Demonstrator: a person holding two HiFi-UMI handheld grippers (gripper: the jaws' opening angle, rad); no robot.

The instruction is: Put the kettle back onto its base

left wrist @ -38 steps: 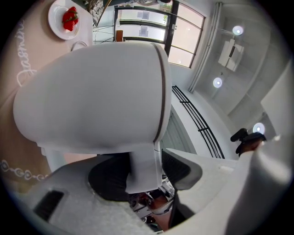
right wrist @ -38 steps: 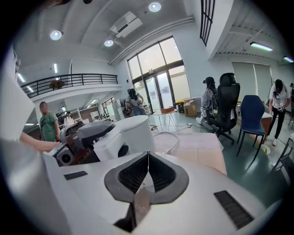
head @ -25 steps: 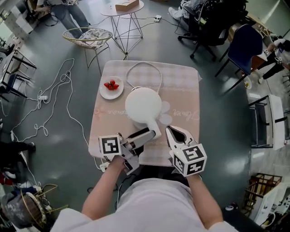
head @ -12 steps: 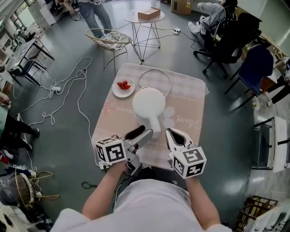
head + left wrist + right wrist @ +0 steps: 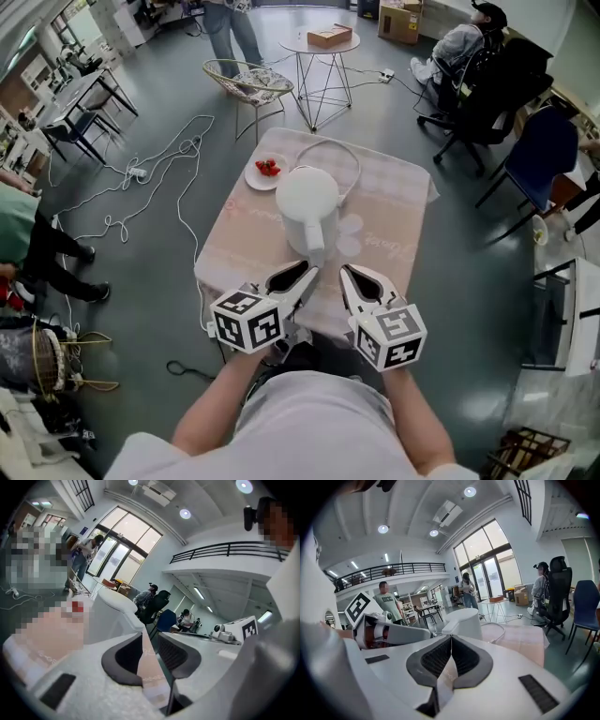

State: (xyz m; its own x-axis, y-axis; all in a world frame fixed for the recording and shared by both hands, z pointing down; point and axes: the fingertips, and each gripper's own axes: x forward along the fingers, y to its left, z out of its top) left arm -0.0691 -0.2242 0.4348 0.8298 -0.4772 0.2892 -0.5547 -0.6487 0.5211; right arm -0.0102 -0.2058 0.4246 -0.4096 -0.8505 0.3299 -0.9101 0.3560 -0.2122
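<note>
- Since a second ago my left claw has let go of the handle and come back toward me. Its jaws are closing with nothing between them; in the gap I see only the cloth.
- My right claw has its jaws pressed together at the tips and is also empty. It is just beside the left one.
- Both claws hang over the near edge of the table, apart from the kettle.
- The kettle stands upright in the middle of the table, with the handle toward me and the cord looping behind it.
- I cannot see the base. I think it is hidden under the kettle, so the task looks done.
- A plate with red fruit lies just beside the kettle, on its far left.
- Handling, as I judge it: the body is hard, smooth plastic, stiff and slippery for the pads. The weight depends on the water inside, which I cannot see.
- If I must take it again, I would pinch the handle at its middle and keep the kettle upright. The round body looks too wide for the jaws.
</note>
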